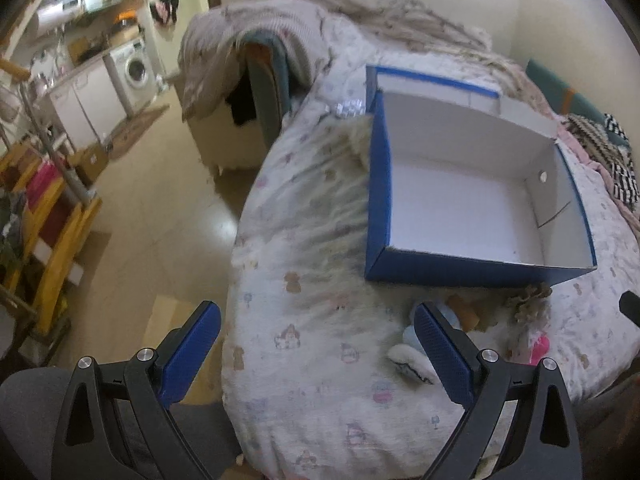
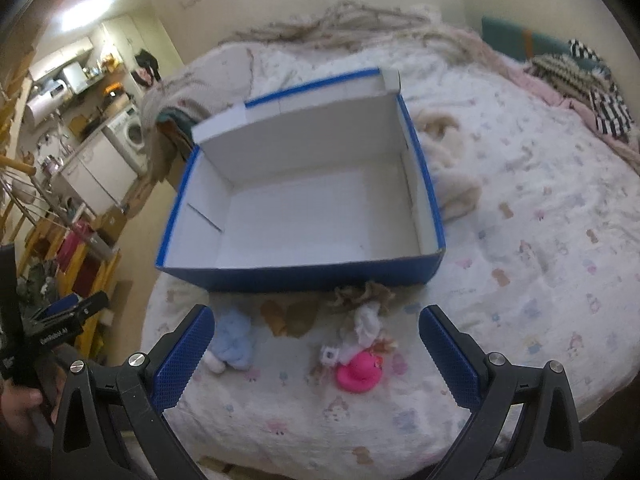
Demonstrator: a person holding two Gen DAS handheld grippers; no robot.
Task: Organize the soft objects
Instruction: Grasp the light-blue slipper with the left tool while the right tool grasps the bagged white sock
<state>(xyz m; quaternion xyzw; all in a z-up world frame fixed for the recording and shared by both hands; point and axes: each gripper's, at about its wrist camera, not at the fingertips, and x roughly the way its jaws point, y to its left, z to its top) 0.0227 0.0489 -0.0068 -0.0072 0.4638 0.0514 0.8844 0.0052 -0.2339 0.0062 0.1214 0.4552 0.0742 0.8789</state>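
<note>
Inside the blue box (image 2: pixel 304 216) nothing is stored yet; soft toys (image 2: pixel 356 372) are left just before it on the bed (image 2: pixel 540 280). Both hand-held grippers (image 1: pixel 316 354) (image 2: pixel 318 354) are held apart, empty.

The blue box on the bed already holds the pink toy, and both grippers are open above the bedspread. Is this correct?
Not quite. The blue box is empty; the right wrist view shows its bare white floor. The pink toy lies on the bedspread in front of the box. Both the left gripper and the right gripper are open.
</note>
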